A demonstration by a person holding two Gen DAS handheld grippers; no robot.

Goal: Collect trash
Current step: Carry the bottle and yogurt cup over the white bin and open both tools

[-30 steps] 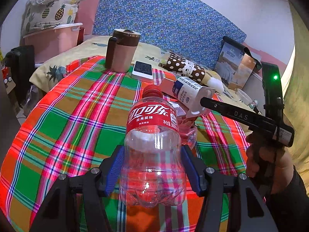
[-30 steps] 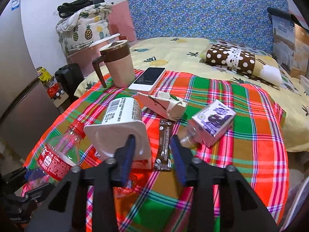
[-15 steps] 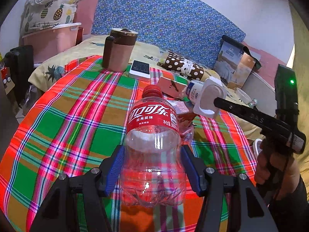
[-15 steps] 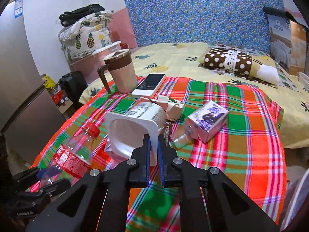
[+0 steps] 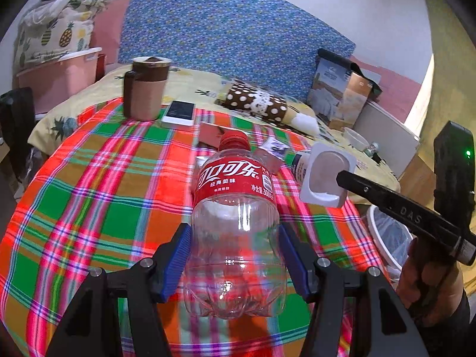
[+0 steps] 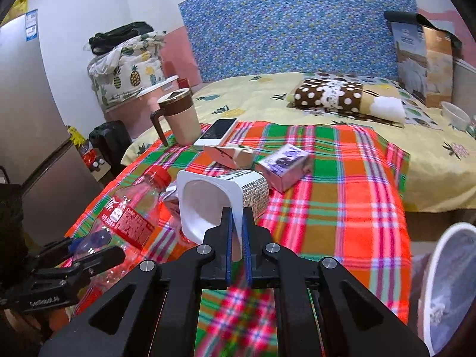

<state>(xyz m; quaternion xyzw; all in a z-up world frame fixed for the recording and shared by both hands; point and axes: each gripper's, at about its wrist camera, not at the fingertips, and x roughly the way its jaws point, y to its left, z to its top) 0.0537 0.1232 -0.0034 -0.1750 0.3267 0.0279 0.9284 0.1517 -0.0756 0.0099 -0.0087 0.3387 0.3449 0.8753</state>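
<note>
My left gripper (image 5: 235, 255) is shut on an empty clear cola bottle (image 5: 235, 223) with a red label and cap, held above the plaid cloth (image 5: 98, 196); the bottle also shows in the right wrist view (image 6: 131, 208). My right gripper (image 6: 236, 226) is shut on the rim of a white yogurt cup (image 6: 220, 205), held in the air; the cup also shows in the left wrist view (image 5: 324, 175). A white trash bin (image 6: 449, 285) with a plastic liner stands at the lower right, beside the table; it also shows in the left wrist view (image 5: 386, 238).
On the cloth lie a purple drink carton (image 6: 282, 166), a torn beige carton (image 6: 232, 154), a phone (image 6: 217, 132) and a brown mug (image 6: 178, 119). Behind is a bed with a dotted pillow (image 6: 330, 96). A grey fridge (image 6: 26, 136) stands left.
Both grippers have lifted and drawn back from the table. The right gripper closed on the yogurt cup's rim and carried it right, towards the bin, which has come into view.
</note>
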